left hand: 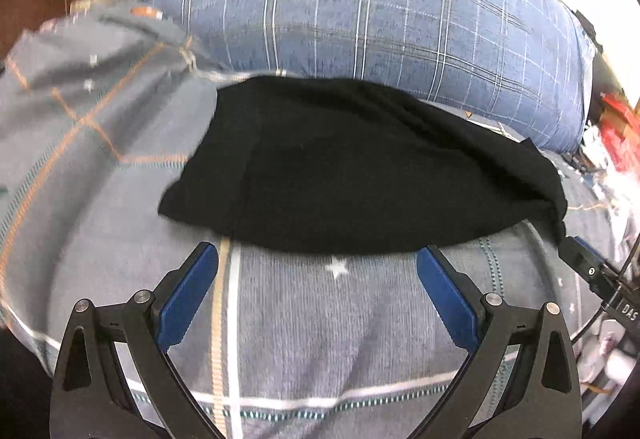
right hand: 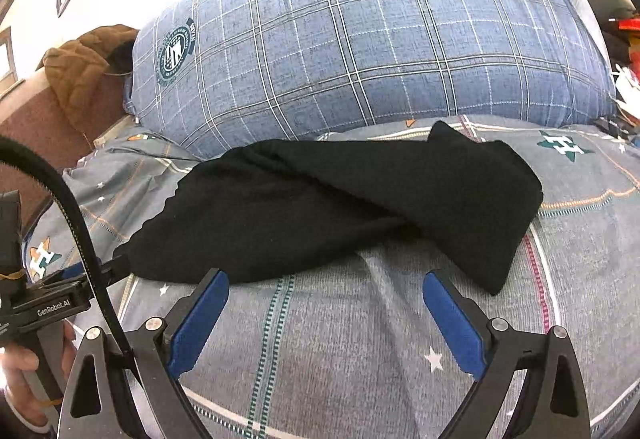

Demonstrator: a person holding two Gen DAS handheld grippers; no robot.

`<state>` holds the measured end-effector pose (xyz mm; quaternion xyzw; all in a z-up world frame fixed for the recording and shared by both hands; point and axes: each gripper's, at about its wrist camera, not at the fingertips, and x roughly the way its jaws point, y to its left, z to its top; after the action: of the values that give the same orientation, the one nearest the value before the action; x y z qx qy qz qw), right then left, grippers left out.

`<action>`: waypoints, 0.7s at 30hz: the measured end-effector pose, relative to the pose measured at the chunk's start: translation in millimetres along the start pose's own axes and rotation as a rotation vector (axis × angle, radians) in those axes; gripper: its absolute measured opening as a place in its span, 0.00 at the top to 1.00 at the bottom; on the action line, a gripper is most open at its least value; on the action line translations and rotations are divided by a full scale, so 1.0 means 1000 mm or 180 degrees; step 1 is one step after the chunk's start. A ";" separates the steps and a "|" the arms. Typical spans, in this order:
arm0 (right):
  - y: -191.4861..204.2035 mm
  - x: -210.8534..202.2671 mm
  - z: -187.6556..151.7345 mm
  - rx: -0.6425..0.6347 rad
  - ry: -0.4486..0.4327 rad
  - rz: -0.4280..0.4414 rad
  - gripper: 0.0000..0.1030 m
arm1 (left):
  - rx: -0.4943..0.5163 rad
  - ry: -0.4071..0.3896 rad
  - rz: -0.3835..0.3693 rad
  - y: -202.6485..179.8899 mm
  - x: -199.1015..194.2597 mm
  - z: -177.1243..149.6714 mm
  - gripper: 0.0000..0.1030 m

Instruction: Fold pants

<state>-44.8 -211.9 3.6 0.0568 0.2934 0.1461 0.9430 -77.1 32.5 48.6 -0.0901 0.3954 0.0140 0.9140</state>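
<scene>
The black pants [left hand: 352,167] lie bunched and partly folded on the grey bed sheet, just beyond my left gripper [left hand: 318,253], which is open and empty with its blue pads at the near hem. In the right wrist view the pants [right hand: 340,211] lie as a twisted bundle, one end folded over at the right. My right gripper [right hand: 326,277] is open and empty just in front of the near edge. The left gripper's body [right hand: 48,303] shows at the left of that view, its tip at the pants' left end.
A big blue plaid pillow [right hand: 360,39] lies right behind the pants. The grey patterned bed sheet [right hand: 340,351] covers the bed. A brown jacket [right hand: 80,71] lies at far left. Clutter [left hand: 616,135] sits at the right bed edge.
</scene>
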 end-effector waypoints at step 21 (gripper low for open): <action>-0.066 0.061 0.020 0.0880 0.0219 0.0554 0.14 | -0.0750 0.0182 -0.0304 0.027 0.054 0.016 0.02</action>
<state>30.8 -256.1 -25.3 0.2062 0.3369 0.1874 0.8994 -30.7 59.7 16.1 -0.2159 0.4122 0.0142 0.8850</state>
